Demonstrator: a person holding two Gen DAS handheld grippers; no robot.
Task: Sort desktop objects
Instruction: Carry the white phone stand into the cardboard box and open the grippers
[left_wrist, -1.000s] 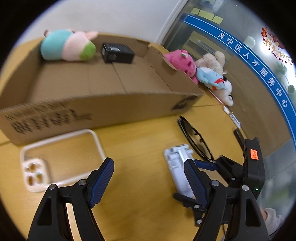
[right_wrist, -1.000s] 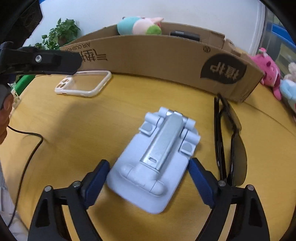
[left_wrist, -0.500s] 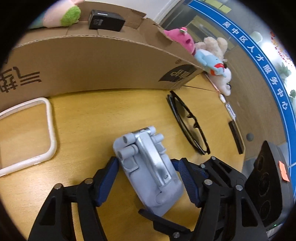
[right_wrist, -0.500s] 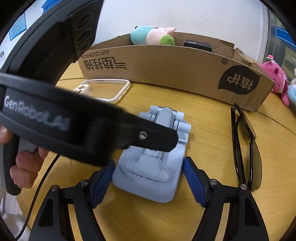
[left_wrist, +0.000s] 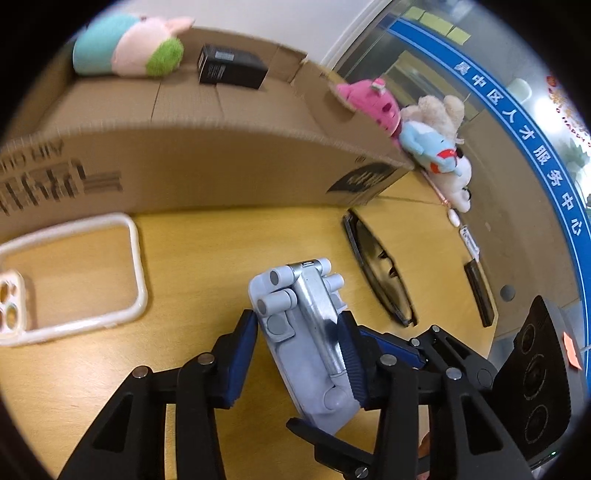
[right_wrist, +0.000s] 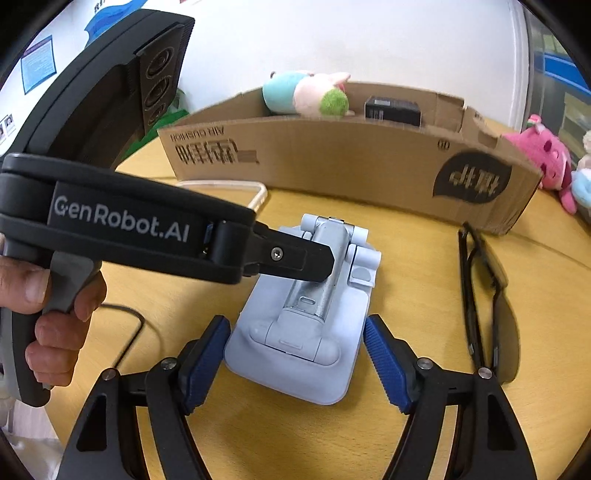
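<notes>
Looking through the left wrist camera, I see my left gripper (left_wrist: 297, 345), whose jaws have just been closing, clamped across the pale blue phone stand (left_wrist: 306, 343) lying flat on the yellow table (left_wrist: 192, 266), in front of the cardboard box (left_wrist: 207, 166) and between the white phone case (left_wrist: 74, 273) and the black glasses (left_wrist: 380, 269). Through the right wrist camera, my right gripper (right_wrist: 295, 358) straddles the stand's near end, its jaws just narrowed, both pads at the edges; I cannot tell whether they press.

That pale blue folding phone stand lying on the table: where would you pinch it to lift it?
Across its two long straight edges, from above. The phone stand lies flat, so only its sides offer the fingers parallel faces; the hinge knobs at the far end are lumpy.
</notes>
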